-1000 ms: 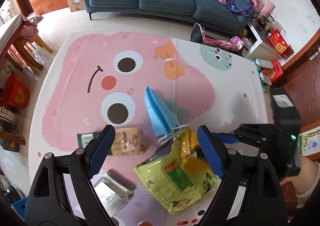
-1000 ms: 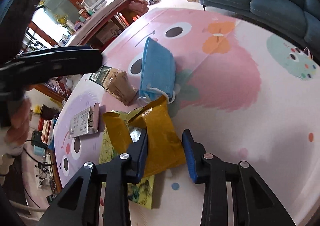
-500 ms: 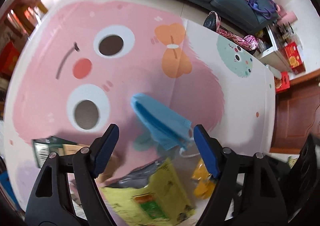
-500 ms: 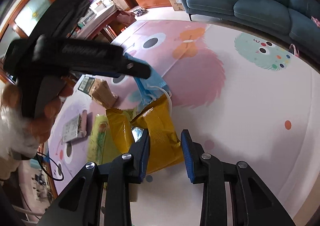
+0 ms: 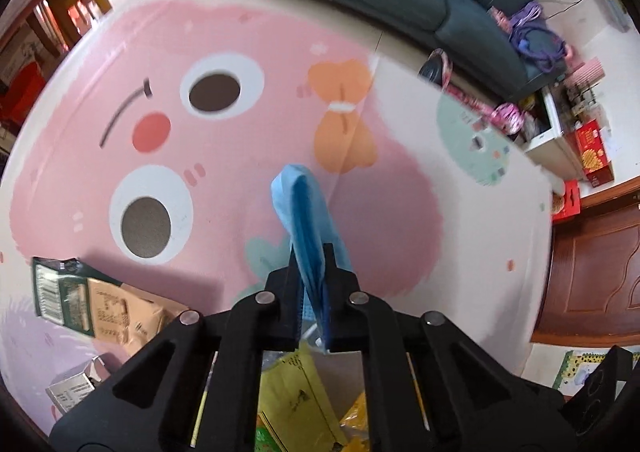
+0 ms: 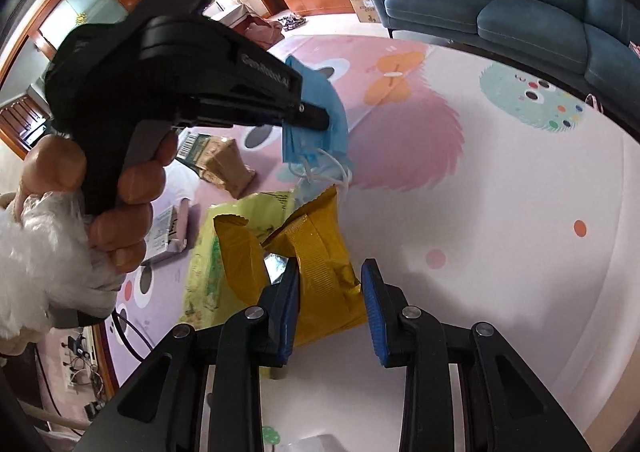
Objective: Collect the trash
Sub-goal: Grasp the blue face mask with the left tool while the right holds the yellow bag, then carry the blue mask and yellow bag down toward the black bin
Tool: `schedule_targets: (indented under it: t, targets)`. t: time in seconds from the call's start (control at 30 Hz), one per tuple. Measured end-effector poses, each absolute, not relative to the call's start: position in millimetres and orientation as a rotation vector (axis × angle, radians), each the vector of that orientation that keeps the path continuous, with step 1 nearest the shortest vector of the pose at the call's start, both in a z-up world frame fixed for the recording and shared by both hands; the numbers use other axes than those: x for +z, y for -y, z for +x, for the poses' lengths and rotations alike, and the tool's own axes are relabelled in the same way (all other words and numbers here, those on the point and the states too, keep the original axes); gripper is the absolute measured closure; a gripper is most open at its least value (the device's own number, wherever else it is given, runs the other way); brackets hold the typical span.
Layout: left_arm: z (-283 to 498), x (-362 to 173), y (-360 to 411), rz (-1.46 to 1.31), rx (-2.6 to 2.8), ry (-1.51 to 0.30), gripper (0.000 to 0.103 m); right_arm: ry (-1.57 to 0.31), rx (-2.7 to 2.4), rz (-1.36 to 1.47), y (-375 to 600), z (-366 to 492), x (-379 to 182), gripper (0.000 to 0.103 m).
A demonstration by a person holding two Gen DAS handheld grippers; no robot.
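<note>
**Left jaws clamped on mask, right jaws open around gold wrapper**

My left gripper (image 5: 314, 292) is closed on the blue face mask (image 5: 304, 220). In the left wrist view the mask stands up between the fingers at frame centre, its long axis running from the jaws toward upper centre, in line with the fingers. In the right wrist view the same mask (image 6: 320, 120) hangs from the left tool's tip at upper centre, ear loops dangling below; it looks clear of the play mat (image 6: 500, 192), though I can't be sure.

My right gripper (image 6: 330, 312) is open. Its blue pads (image 6: 290, 316) sit either side of the gold snack wrapper (image 6: 316, 264), lower centre of the right wrist view. The left pad looks touching or nearly so; the right pad has a visible gap. Not gripping yet, I judge.

Key relation: the wrapper lies straight ahead of my right jaws, its long axis roughly along the fingers, already between them. The right hand is the nearer one, so closing should take it.

The wrapper rests on a yellow-green bag (image 6: 204, 252), just left of it. A brown paper packet (image 6: 226, 164) and a small carton (image 6: 168, 228) lie farther left on the mat, still to collect. The person's hand (image 6: 100, 196) holds the left tool at left of frame. Sofa (image 6: 540, 4) at upper right.
</note>
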State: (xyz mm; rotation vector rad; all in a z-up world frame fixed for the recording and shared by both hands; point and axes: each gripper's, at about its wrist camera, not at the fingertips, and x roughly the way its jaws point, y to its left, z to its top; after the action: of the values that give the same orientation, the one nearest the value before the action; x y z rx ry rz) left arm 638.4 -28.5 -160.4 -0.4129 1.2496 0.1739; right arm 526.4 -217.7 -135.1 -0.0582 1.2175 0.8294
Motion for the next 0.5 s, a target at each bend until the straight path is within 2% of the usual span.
schedule_targets:
  t: [0.27,0.5]
  targets:
    - [581.8,-73.1,35.2,-0.385,0.144,-1.078,0.099,-1.161,0.839,-0.037,211.1,503.7,-87.4,0.074]
    - [478.0,-14.6,20.9,-0.288,0.147,-1.037,0.099,-1.184,0.831,-0.045,195.0,448.1,-55.8,0.074]
